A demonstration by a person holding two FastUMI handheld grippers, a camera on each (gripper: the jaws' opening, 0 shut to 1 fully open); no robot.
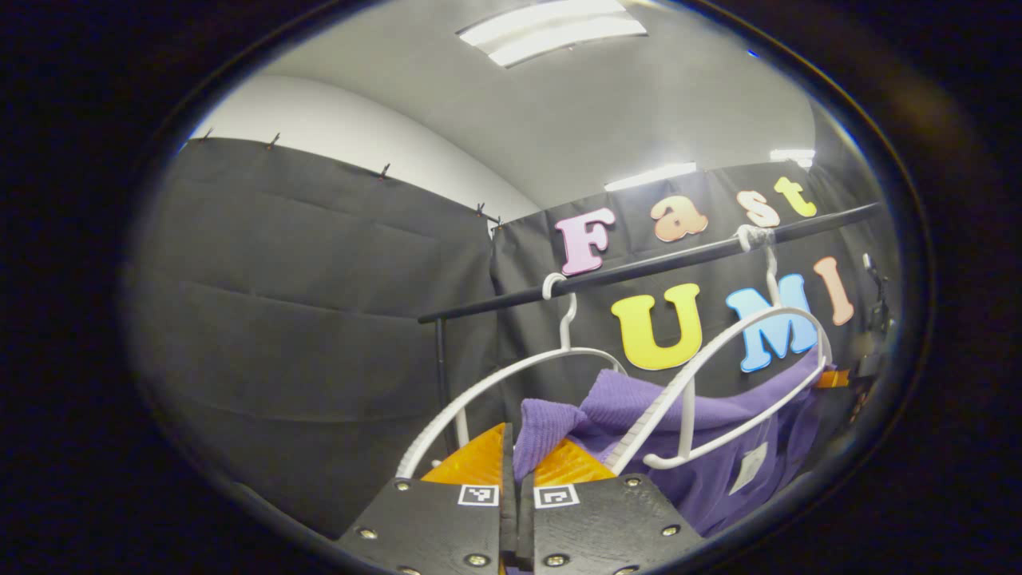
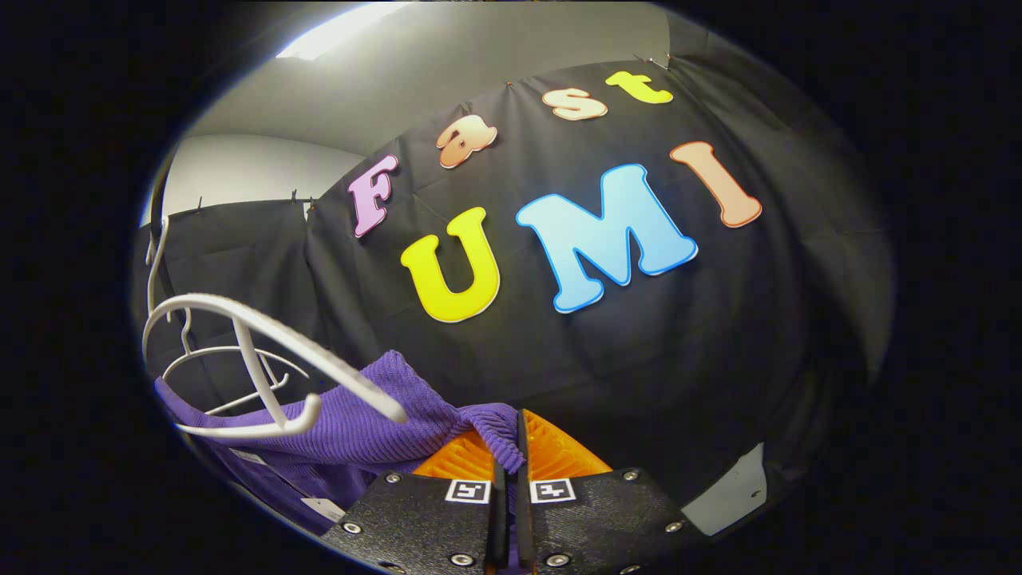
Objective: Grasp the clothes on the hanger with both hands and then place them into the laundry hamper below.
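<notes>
A purple knitted garment (image 1: 639, 415) hangs stretched between my two grippers, just below a white hanger (image 1: 718, 375). My left gripper (image 1: 515, 463) is shut on one corner of the purple cloth, which bunches up between its fingers. In the right gripper view the same purple garment (image 2: 375, 431) runs leftward from my right gripper (image 2: 509, 447), which is shut on its other shoulder. The white hanger (image 2: 263, 335) sits bare above the cloth there. A second white hanger (image 1: 511, 375) hangs nearer the left gripper on the black rail (image 1: 655, 263).
The black rail's upright post (image 1: 439, 359) stands left of the hangers. Black cloth walls close in behind and to the left. A second hanger (image 2: 231, 375) shows farther off in the right gripper view. A white label (image 1: 750, 467) hangs on the garment.
</notes>
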